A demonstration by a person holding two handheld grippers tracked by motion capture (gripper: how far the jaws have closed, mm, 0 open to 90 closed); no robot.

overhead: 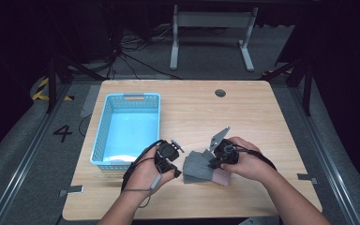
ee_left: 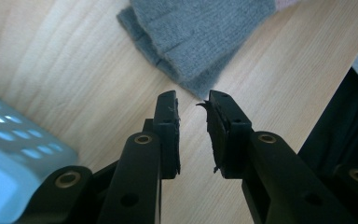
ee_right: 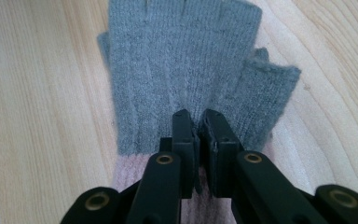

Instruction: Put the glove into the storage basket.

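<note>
The grey glove (overhead: pixel 200 165) sits mid-table with its pink cuff half hidden under the right gripper (overhead: pixel 218 161), whose jaws look nearly pressed together over the knit; can't tell if they're pinching it. Left of the glove, the left gripper (overhead: pixel 172 168) hovers, jaws slightly spread with nothing between. The blue basket (overhead: pixel 104 140) is farther back-left.

A light wooden table (overhead: pixel 243 112) stands on grey carpet (overhead: pixel 23 154). Beyond the table's far edge stands a white metal frame (overhead: pixel 211 33), cables (overhead: pixel 131 56) beside it. Left of the table, the floor bears yellow-black tape (overhead: pixel 41 89) and perhaps a painted "4" (overhead: pixel 63 133).
</note>
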